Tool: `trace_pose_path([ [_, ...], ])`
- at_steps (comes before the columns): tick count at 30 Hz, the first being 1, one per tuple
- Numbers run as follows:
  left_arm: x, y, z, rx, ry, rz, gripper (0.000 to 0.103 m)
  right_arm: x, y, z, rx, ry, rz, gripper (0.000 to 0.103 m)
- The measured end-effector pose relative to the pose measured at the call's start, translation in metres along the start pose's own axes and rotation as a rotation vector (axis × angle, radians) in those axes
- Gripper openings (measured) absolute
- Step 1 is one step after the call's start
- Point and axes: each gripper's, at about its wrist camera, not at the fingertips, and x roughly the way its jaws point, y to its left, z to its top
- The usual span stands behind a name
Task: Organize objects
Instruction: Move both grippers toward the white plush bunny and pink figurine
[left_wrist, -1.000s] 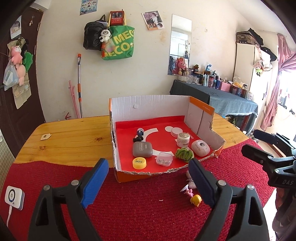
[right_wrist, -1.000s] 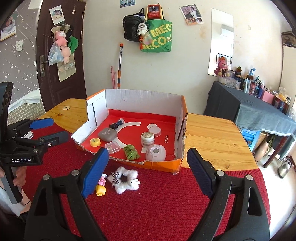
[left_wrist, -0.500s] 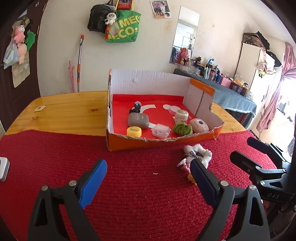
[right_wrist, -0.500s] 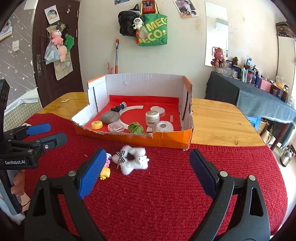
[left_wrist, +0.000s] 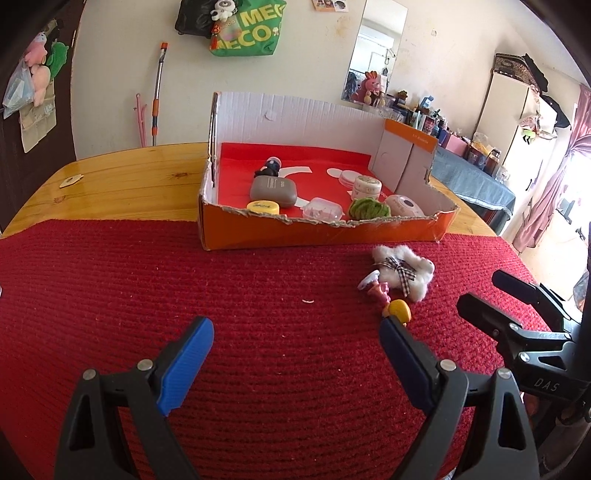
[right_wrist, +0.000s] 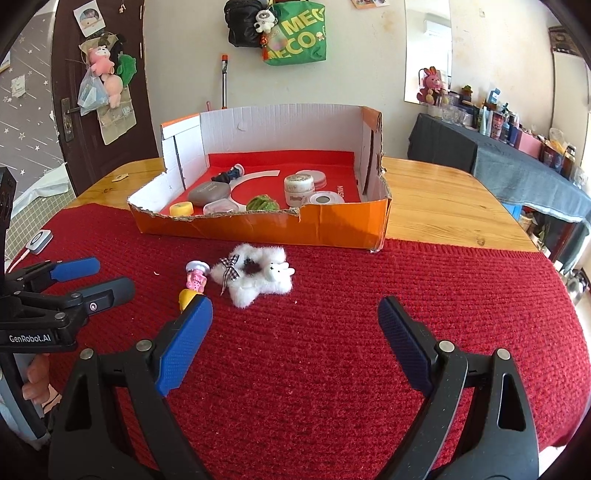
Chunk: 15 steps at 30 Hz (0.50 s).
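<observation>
Red mat (right_wrist: 332, 332) bare between fluffy toy (right_wrist: 255, 278), box (right_wrist: 258, 225).

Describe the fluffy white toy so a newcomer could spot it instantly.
Find the orange cardboard box on the red mat. Just in front of it lies the fluffy white toy, star-shaped with a checked bow. Its neighbours, a pink figurine and a yellow piece, are small and hard.

I hold the left gripper (left_wrist: 297, 352) pitched downward, jaws spread wide, nothing between the blue pads (left_wrist: 184, 363). The right gripper (right_wrist: 295, 332) matches: pitched downward, jaws wide, nothing between them. In the right wrist view, the left gripper sits at 9 o'clock, with fingers (right_wrist: 35, 376) wrapped on its handle.
</observation>
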Motion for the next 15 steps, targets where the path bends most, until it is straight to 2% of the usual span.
trace_pose_path([
  [15, 0.007, -0.012, 0.004, 0.017, 0.038, -0.009, 0.093, 0.006, -0.007, -0.003, 0.014, 0.030, -0.006, 0.092],
])
